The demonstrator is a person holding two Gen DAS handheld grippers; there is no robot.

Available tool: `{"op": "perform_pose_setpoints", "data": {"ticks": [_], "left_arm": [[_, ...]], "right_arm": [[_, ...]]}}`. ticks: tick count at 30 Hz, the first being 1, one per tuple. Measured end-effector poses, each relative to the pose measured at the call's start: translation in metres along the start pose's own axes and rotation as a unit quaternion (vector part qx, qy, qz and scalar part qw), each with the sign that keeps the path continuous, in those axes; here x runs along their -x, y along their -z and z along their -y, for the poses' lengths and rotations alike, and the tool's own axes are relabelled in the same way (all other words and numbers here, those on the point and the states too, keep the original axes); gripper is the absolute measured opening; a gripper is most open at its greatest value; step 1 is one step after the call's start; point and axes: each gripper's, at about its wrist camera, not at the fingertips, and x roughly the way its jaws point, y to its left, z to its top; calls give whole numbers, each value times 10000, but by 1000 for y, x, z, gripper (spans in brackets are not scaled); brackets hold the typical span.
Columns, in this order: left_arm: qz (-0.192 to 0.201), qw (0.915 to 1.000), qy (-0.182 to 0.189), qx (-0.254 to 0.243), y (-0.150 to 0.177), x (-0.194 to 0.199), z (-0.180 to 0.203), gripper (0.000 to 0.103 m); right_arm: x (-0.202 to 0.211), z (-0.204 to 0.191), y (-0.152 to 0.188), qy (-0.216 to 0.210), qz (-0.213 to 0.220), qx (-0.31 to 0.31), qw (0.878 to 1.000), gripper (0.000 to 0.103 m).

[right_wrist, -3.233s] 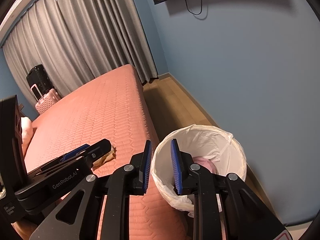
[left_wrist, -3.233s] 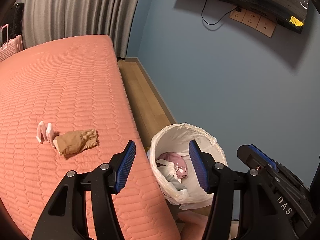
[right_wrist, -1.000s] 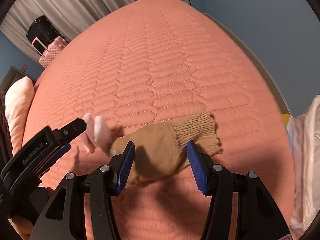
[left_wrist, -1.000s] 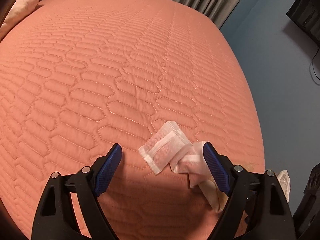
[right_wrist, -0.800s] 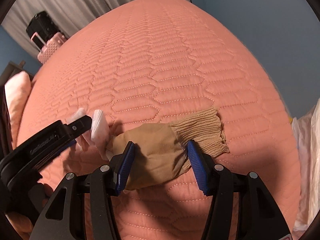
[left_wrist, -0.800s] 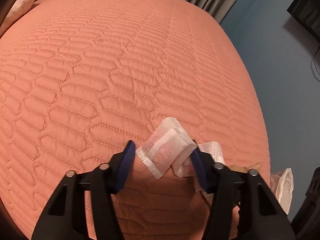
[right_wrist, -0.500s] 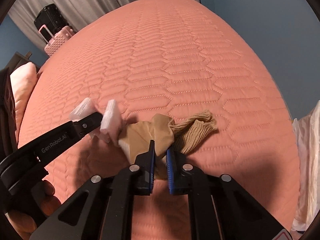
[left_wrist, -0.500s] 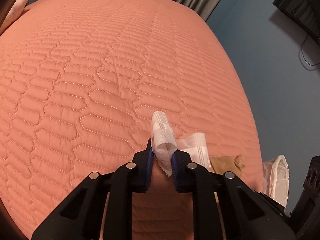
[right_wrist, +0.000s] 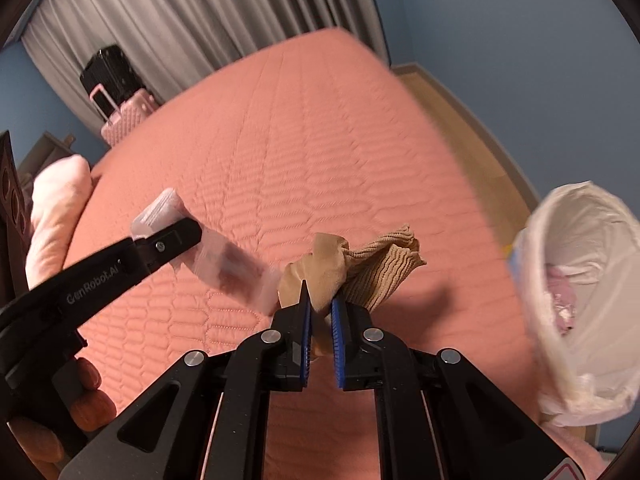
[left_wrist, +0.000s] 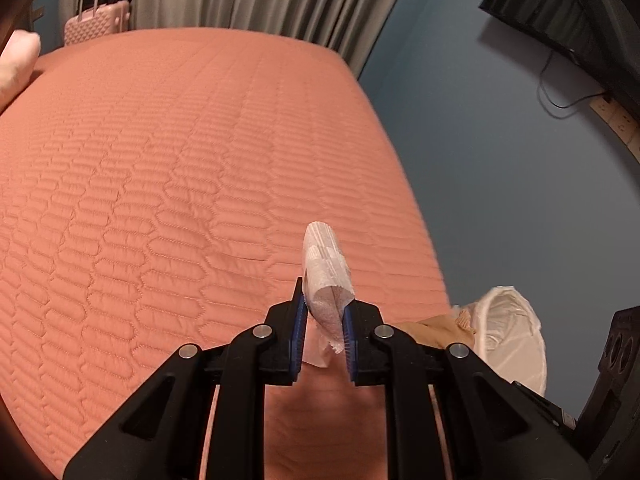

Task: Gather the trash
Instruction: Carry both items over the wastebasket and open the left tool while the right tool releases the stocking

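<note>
Bedroom scene, both tools loaded. Left tool [left_wrist: 325,316] is clamped on a folded white wrapper [left_wrist: 326,266], pads pressing its lower half, upper end sticking up past the fingertips; wrapper is lifted clear of the bed [left_wrist: 180,184]. In the right wrist view the same wrapper looks blurred and translucent, off to the left of the tan piece.

Right tool [right_wrist: 320,304] is clamped on a tan sock [right_wrist: 360,264], smooth part pinched between the blue pads, ribbed cuff flopping to the right; sock is up off the salmon quilted cover.

Trash bin [right_wrist: 592,292] with a white liner sits on the floor beside the bed's right edge, near the right tool, something pink visible inside. Left wrist view shows the bin low right, partly behind the tool arm.

Background: grey curtain [right_wrist: 180,20], pink suitcase [left_wrist: 96,26] with a black one next to it, pale pillow [right_wrist: 56,208] at far left, blue wall [left_wrist: 500,160], dark screen [left_wrist: 560,8] mounted top right. Person's fingers [right_wrist: 86,396] wrap the left handle.
</note>
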Motion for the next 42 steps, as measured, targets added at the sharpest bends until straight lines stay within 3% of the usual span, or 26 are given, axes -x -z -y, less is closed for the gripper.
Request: {"op": "perform_pose_setpoints", "data": {"ticks": [11, 21, 33, 42], "left_arm": [[226, 9972, 381, -609, 17, 38, 86, 16], [264, 9908, 766, -1081, 28, 49, 158, 16], [196, 9821, 1034, -1561, 42, 51, 221, 16], [113, 9771, 1161, -1778, 49, 49, 245, 16]], "right_arm": [[99, 61, -1, 184, 694, -267, 9971, 9], [153, 121, 9, 433, 1036, -611, 9918, 9], [185, 176, 20, 658, 1258, -1012, 9847, 9], [198, 190, 30, 739, 1333, -1201, 9810, 9]]}}
